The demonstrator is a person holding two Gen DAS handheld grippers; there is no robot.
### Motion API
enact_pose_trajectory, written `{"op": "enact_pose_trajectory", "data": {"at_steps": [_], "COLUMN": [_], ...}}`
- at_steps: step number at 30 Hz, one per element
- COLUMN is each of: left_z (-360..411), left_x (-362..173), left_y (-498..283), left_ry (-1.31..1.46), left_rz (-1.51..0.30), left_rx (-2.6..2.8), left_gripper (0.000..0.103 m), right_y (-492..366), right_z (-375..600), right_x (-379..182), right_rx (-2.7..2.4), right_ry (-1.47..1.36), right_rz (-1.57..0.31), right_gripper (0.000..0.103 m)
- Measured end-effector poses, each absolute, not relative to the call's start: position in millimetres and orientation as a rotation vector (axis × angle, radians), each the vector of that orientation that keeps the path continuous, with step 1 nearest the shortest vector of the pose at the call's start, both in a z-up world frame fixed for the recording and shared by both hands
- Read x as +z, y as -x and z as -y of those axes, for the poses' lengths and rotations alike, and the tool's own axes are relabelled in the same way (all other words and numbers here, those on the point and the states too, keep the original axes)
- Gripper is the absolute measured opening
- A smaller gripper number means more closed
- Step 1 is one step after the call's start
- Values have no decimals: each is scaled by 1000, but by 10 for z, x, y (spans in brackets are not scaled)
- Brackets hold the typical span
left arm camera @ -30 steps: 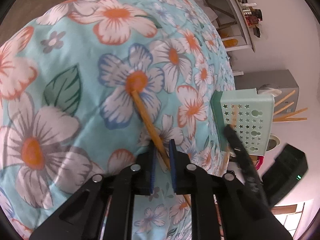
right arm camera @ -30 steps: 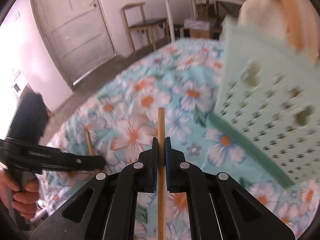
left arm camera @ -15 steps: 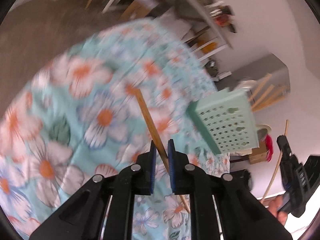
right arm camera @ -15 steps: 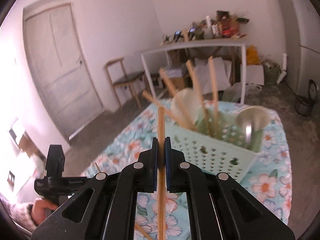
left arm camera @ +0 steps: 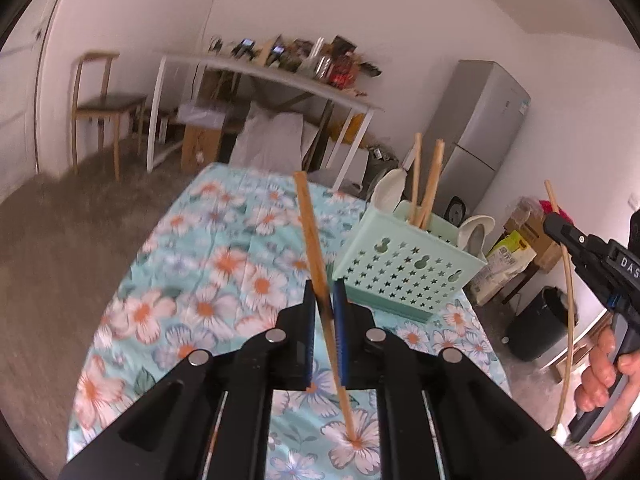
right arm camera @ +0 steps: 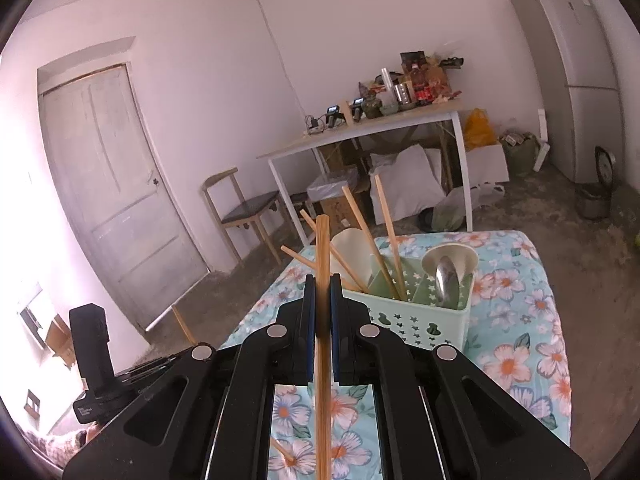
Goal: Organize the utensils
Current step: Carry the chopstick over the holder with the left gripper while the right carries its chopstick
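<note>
My left gripper [left arm camera: 323, 300] is shut on a wooden chopstick [left arm camera: 310, 224]; the stick points up and forward, and its lower end touches the floral tablecloth [left arm camera: 208, 276]. My right gripper [right arm camera: 322, 296] is shut on a second wooden chopstick [right arm camera: 322, 248], held upright above the table. The mint green perforated utensil basket [left arm camera: 404, 270] stands ahead and right of the left gripper; in the right wrist view it [right arm camera: 424, 320] is just beyond the right fingers. It holds several chopsticks [right arm camera: 386, 240], a white ladle [right arm camera: 354, 248] and a metal spoon [right arm camera: 446, 280].
The right gripper with its stick shows at the right edge of the left wrist view [left arm camera: 588, 256]. Beyond the table are a chair [right arm camera: 240, 216], a white cluttered side table [right arm camera: 368, 132], a grey fridge [right arm camera: 576, 76], a door [right arm camera: 112, 192] and a black bin [left arm camera: 540, 324].
Both grippers have risen and tilted up from the tablecloth, each carrying its chopstick. The views swung from the cloth to the room, and the basket now sits further off, below.
</note>
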State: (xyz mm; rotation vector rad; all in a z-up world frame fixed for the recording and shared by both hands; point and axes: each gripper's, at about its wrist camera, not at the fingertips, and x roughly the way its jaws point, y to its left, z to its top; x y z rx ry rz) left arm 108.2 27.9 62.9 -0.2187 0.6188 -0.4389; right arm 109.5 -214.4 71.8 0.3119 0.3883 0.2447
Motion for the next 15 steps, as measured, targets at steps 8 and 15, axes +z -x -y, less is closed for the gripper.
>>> {"op": "enact_pose_trajectory", "data": {"at_steps": [8, 15], "left_z": [-124, -2], "left_x": [878, 1100], "left_y": [-1006, -967], "left_ry": [105, 45], "left_rz": [-534, -467], "left_rx": [-450, -480], "left_gripper": [6, 6], "right_y": [-990, -880], "right_z": [2179, 2248], "right_x": [722, 754], "right_rx": [234, 215], "right_ry": [-339, -350], "right_rz": [-369, -355], "right_gripper": [5, 5]}}
